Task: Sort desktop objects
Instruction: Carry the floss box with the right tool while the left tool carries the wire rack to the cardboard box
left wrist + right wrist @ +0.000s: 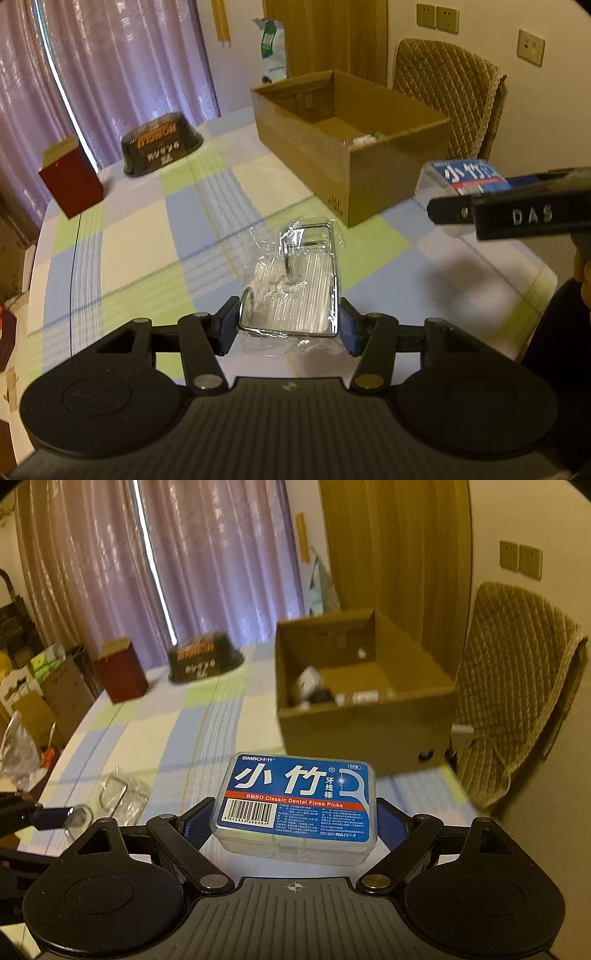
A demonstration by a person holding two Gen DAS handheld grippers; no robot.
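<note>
Floss-pick box, clear plastic with a blue label, sits clamped between the blue pads of my right gripper, raised above the near part of the tabletop; the fingers are closed to the width of the box. My left gripper is likewise closed, on a wire rack in clear wrap, with both pads touching its chrome frame; whether the far end of the rack rests on the checked cloth or hangs just above it, I cannot tell. Cardboard box, open at the top, stands toward the far right of the tabletop and, in the right wrist view, already contains several small items, so I judge part of the sorting done. Both held pieces are well short of its rim and remain to be carried over and released. Toward the far left edge stand a dark oval tub and a red carton; whether these count as objects to sort is unclear.
</note>
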